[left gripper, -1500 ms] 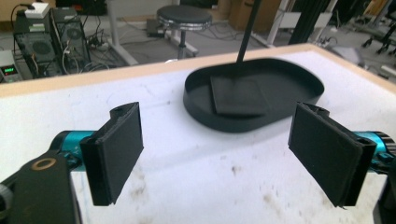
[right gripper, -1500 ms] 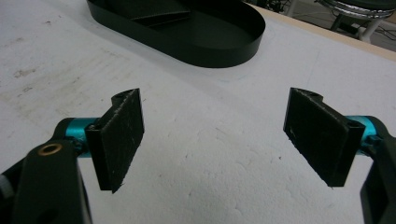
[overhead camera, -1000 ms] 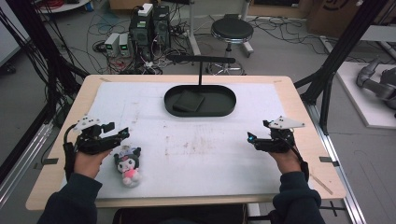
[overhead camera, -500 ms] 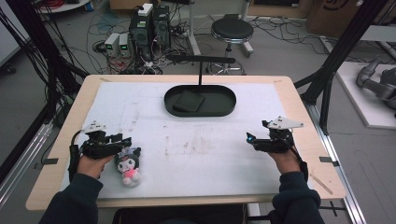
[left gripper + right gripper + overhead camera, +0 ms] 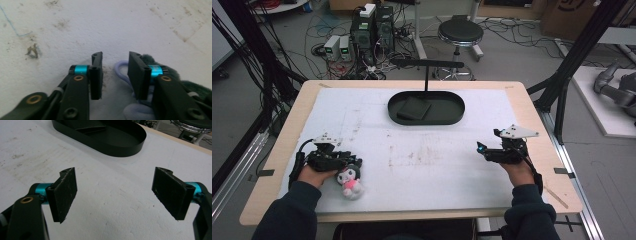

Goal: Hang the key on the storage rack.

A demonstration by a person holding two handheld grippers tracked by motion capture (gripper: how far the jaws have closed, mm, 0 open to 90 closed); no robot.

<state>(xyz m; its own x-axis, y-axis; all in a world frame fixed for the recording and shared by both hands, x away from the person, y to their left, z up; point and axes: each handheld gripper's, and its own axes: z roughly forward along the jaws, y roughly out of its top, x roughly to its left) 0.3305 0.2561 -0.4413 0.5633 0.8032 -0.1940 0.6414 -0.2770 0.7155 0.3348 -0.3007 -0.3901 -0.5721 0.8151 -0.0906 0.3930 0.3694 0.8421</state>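
Honestly, the biggest thing you've got is the table (image 5: pixel 532 105), wood rim with a white, grubby, foam-looking sheet on top, and its near edge is cut off behind your sleeves in the high view. Far middle sits the black oval tray (image 5: pixel 452 112), smooth and shallow-walled, with a dark flat slab inside that's hard to make out; in the right gripper view its far end runs out of frame. Your right gripper (image 5: pixel 482 148) hovers at the right side of the sheet, well apart from everything, jaws spread wide with rough black pads (image 5: pixel 65 192) and bare sheet between them. Your left gripper (image 5: pixel 355 161) is down at the near left, jaws parted by a small gap and clamped on nothing. The plush toy (image 5: pixel 348 179), small, black-headed with a pink body, lies just beside those jaw tips, on the side nearer you. In the left gripper view the toy is mostly hidden behind one jaw, so you only catch dark fuzzy fabric (image 5: pixel 172 71) and a pale lilac loop (image 5: pixel 120 68) poking into the gap; can't tell if the jaw touches it.
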